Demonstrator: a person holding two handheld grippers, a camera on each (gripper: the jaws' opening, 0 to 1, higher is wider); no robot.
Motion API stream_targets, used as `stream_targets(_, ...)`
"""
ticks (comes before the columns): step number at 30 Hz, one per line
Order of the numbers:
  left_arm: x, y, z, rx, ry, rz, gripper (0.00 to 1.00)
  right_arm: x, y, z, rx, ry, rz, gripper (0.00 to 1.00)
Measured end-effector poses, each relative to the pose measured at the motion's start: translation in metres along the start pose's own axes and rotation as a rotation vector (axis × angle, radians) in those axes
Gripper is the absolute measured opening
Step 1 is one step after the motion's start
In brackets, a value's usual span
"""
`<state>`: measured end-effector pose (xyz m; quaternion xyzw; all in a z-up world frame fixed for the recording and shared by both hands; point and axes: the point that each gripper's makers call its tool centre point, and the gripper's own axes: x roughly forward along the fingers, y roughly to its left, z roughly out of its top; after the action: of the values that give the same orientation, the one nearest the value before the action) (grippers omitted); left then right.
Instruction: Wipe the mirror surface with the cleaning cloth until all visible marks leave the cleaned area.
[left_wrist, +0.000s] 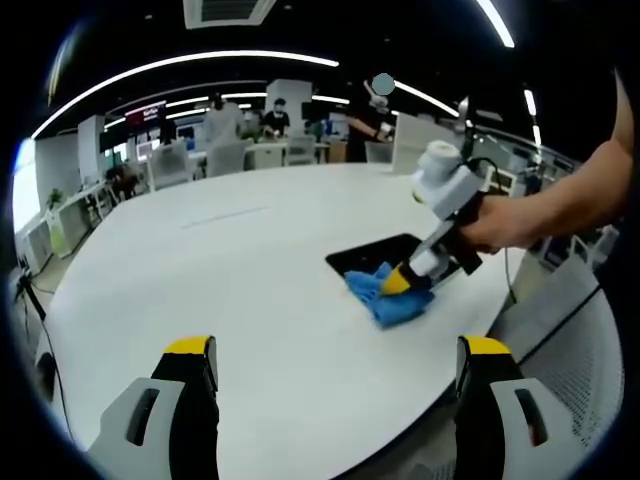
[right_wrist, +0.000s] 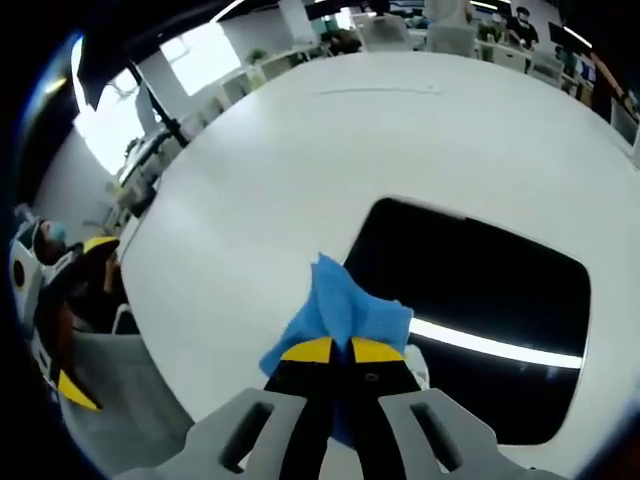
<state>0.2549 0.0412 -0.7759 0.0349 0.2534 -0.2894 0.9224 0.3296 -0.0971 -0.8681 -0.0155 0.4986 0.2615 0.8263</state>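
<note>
1. The right tongs (right_wrist: 331, 350) are closed tight on the blue cleaning cloth (right_wrist: 340, 310), yellow tips nearly together with a bunch of cloth pinched between them. The cloth sits at the near corner of the mirror (right_wrist: 490, 300), partly on the glass, partly on the white tabletop (right_wrist: 300, 150).
2. The left tongs (left_wrist: 335, 365) hang well apart from the mirror, jaws wide open, holding nothing. In the left gripper view the right tongs (left_wrist: 400, 283) press the cloth (left_wrist: 385, 295) at the mirror's (left_wrist: 375, 252) near edge.
3. The mirror lies flat and dark, reflecting a ceiling light strip. No marks can be made out on it from here; the glass is too dark to judge.
4. Risk: only a small wad is gripped, so a hard stroke could pull the cloth free or let the bare tips scrape the glass.
5. Risk: nothing steadies the mirror. A sideways push could slide it across the smooth tabletop, toward the edge near the person.
6. Risk: bunched cloth covers a narrow strip, so the far corners could go unwiped.
</note>
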Motion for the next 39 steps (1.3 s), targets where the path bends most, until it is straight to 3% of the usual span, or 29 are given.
stream_targets(8, -0.001, 0.000, 0.002, 0.000, -0.005, 0.004, 0.99, 0.002, 0.003, 0.002, -0.052, -0.010, 0.001, 0.00)
stream_targets(11, -0.001, -0.001, 0.001, 0.002, -0.003, 0.002, 0.99, 0.002, 0.003, 0.002, -0.162, -0.007, 0.011, 0.00)
stream_targets(25, -0.001, 0.002, -0.001, 0.019, 0.004, 0.012, 1.00, 0.002, 0.001, 0.003, -0.038, -0.011, -0.028, 0.00)
stream_targets(39, -0.001, 0.003, 0.000, 0.003, -0.001, 0.015, 1.00, 0.007, -0.003, 0.013, -0.055, -0.002, -0.036, 0.00)
